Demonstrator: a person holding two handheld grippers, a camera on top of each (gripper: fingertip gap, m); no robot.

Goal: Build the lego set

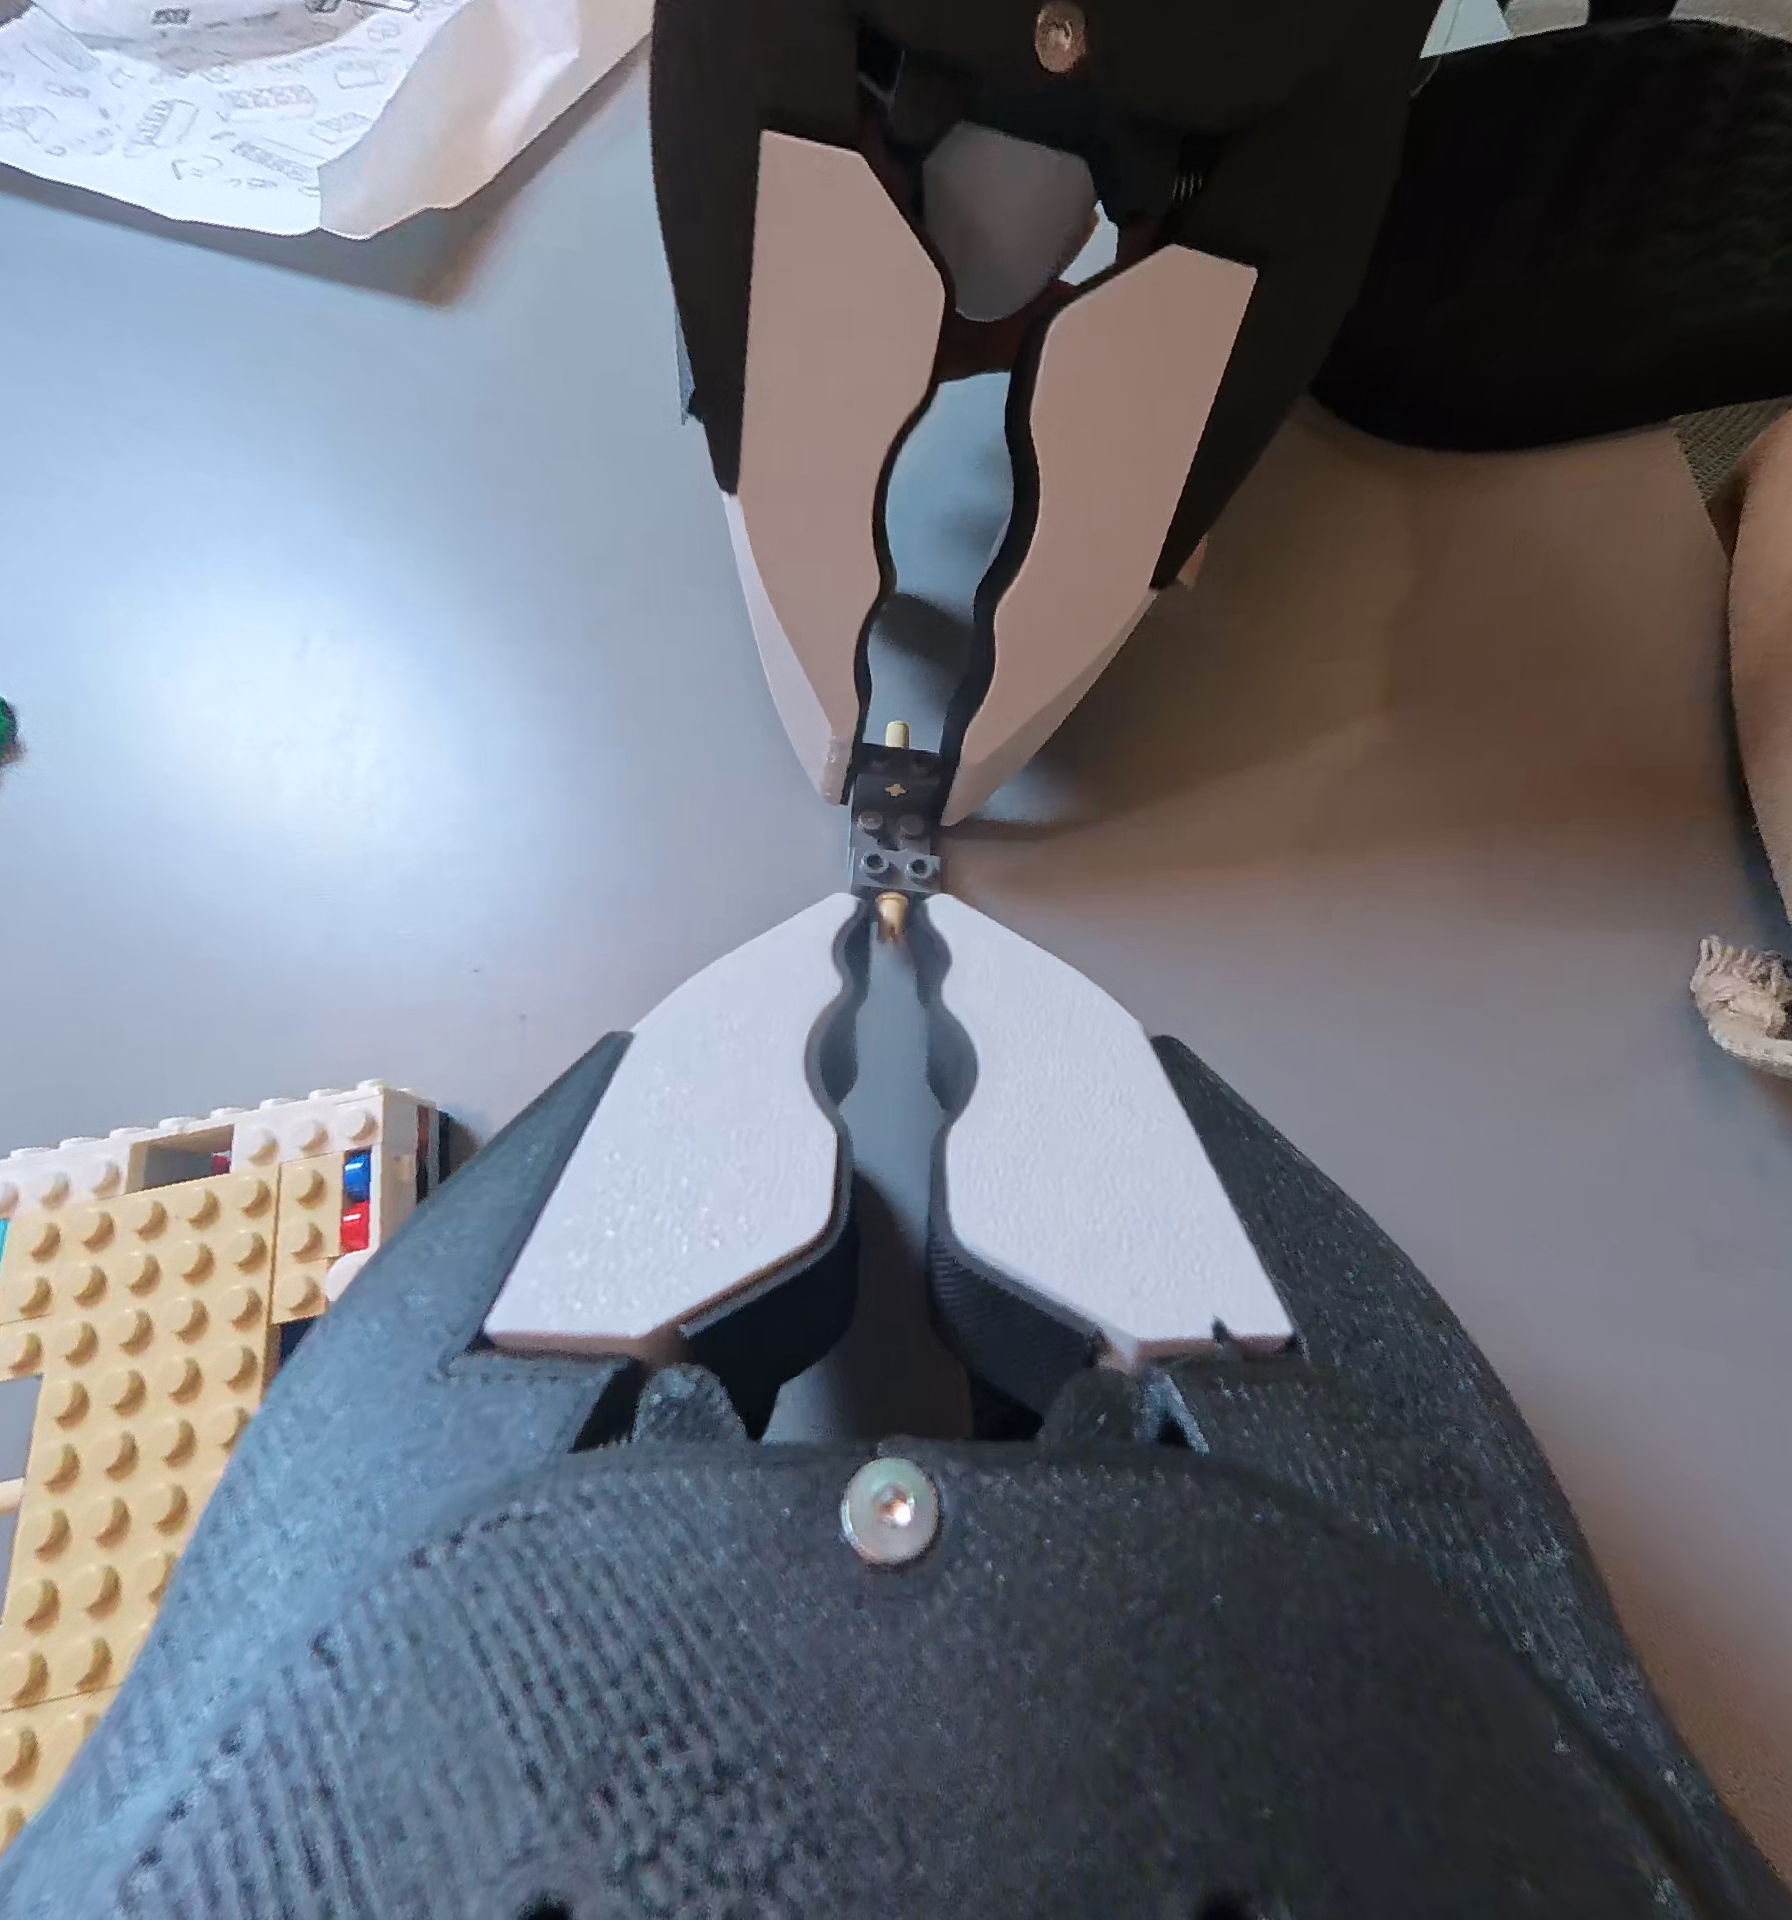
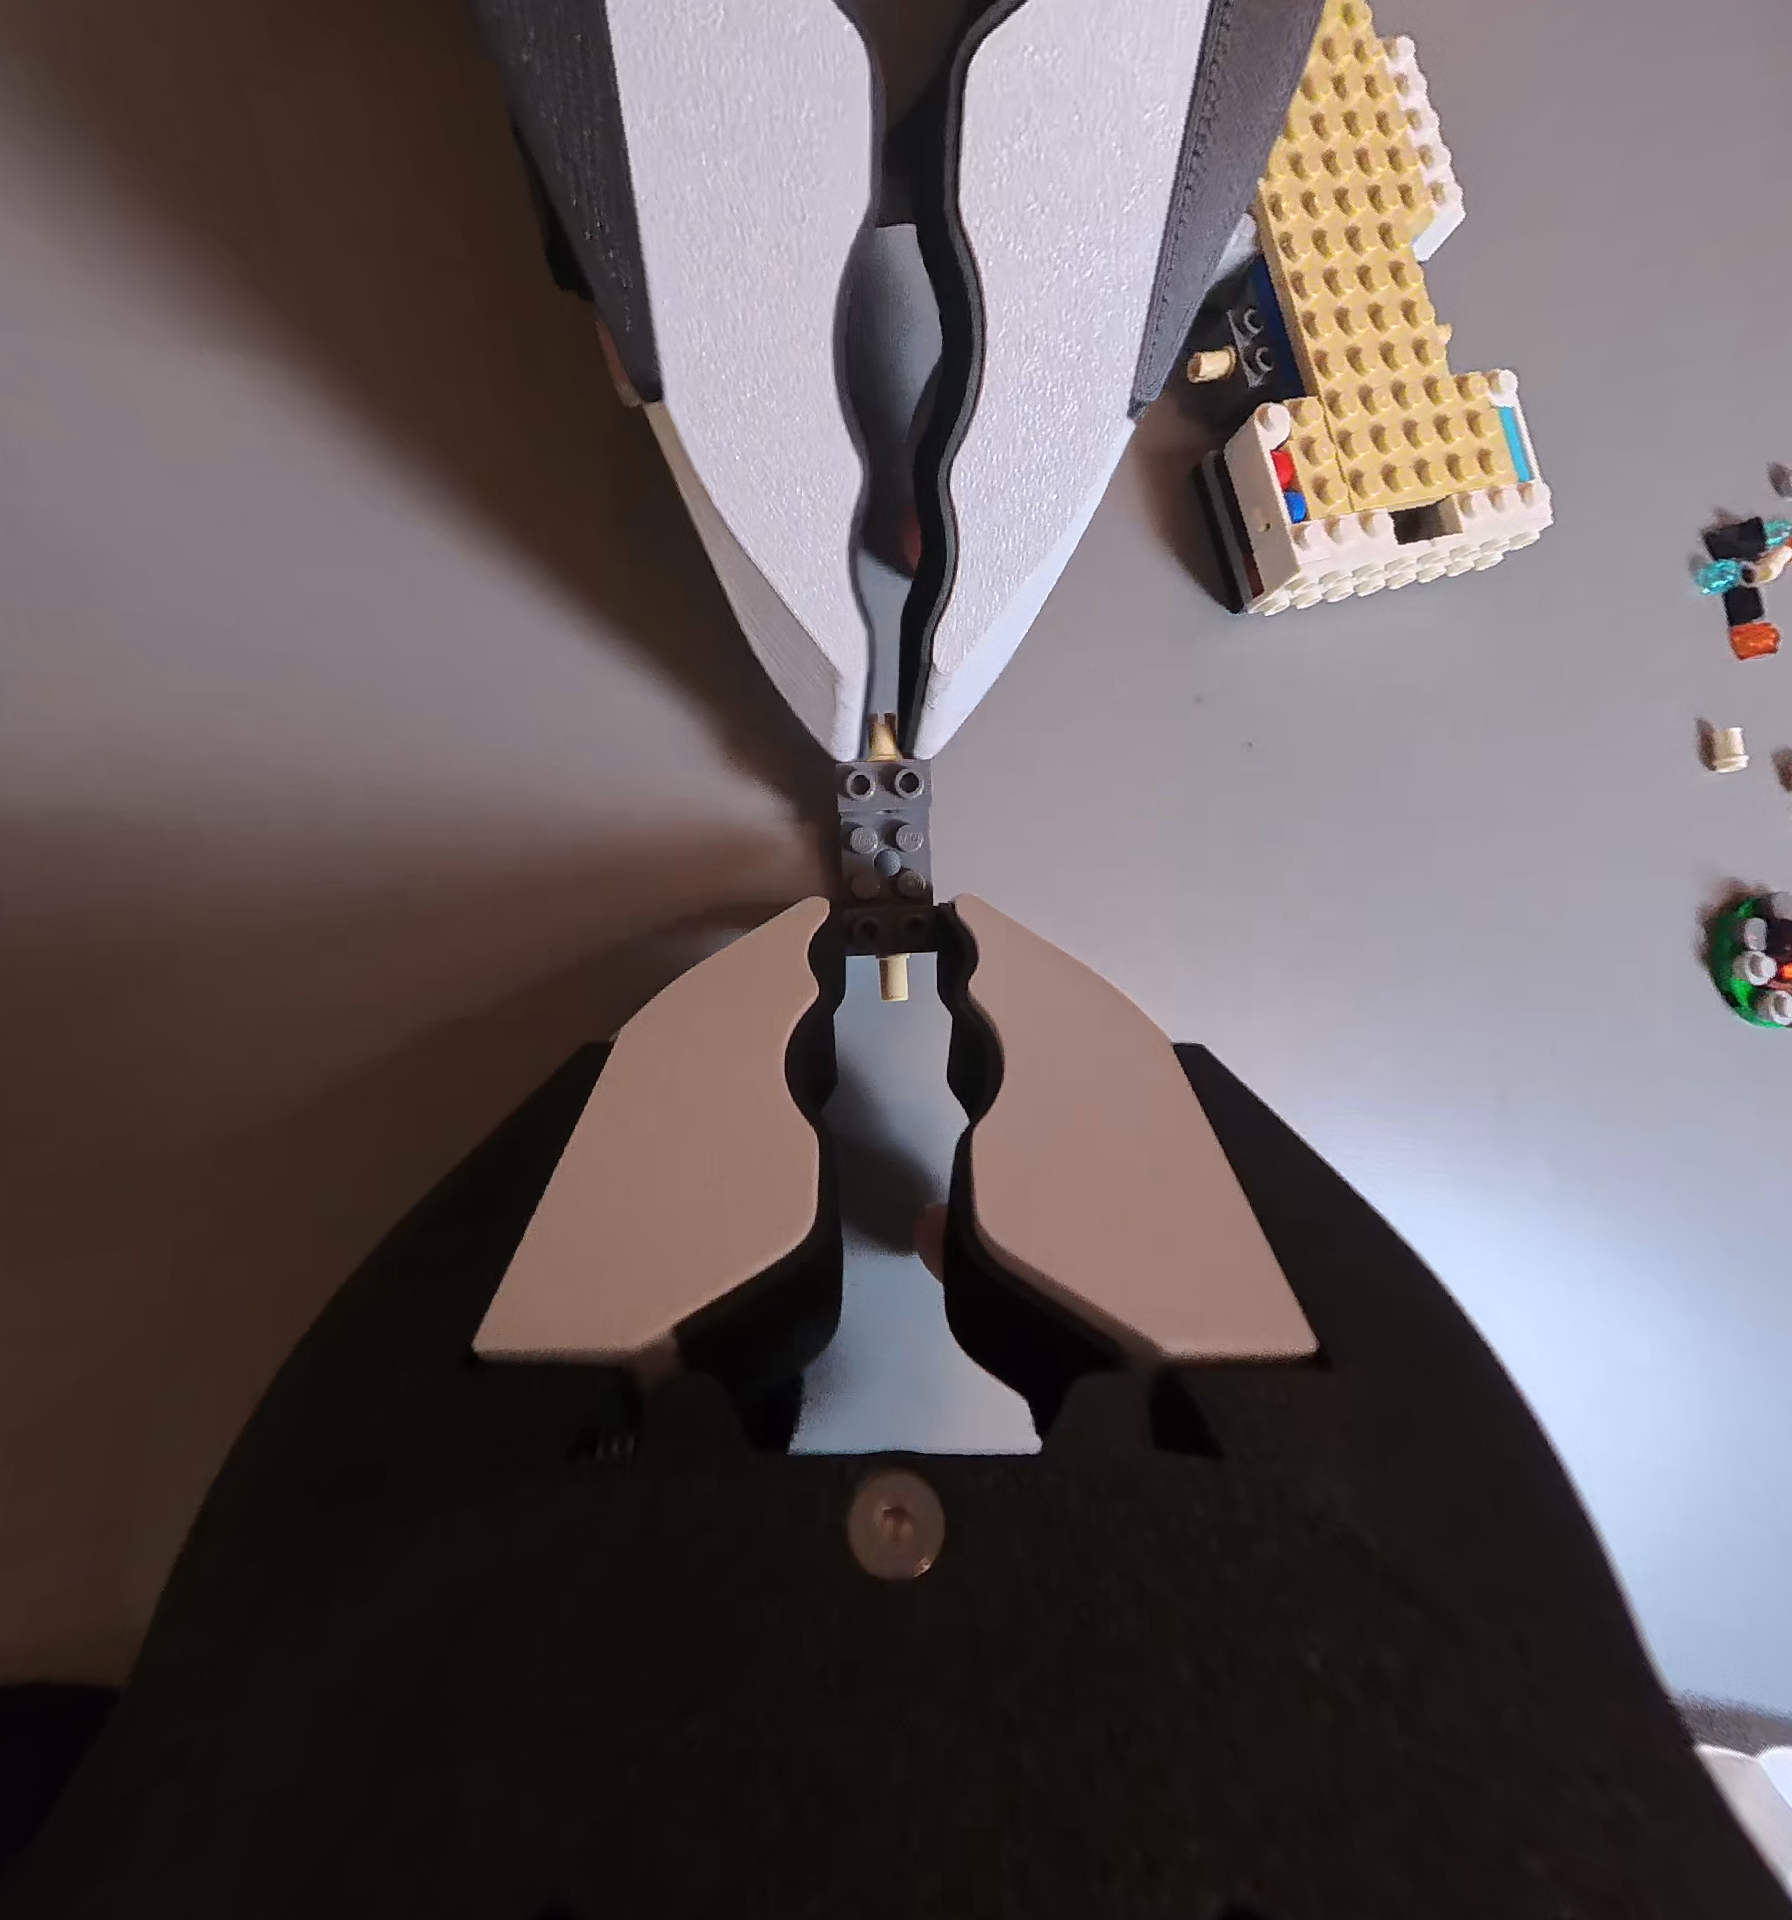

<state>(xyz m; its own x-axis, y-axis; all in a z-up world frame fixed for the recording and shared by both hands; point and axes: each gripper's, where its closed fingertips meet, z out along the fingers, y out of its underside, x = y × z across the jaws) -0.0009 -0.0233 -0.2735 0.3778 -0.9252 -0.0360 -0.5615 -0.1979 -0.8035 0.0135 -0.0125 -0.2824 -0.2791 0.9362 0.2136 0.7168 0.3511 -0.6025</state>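
Two grippers, one small grey brick assembly (image 2: 887, 842) shared between them above the grey table (image 1: 352, 520).

The assembly's near end is pinched between the pads of the right gripper (image 2: 890, 925), jaws only narrowly apart; one tan peg (image 2: 894, 979) is seen poking back between them. The left gripper (image 1: 894, 914) is closed almost fully around a second tan peg (image 1: 890, 920) at the opposite end, though real contact can't be made out. One tan-and-white studded build (image 2: 1380, 343) is partly hidden by the left gripper. One green round piece (image 2: 1775, 961) and roughly ten loose bits (image 2: 1765, 582) are blurred. One printed sheet (image 1: 196, 104) is cut off.
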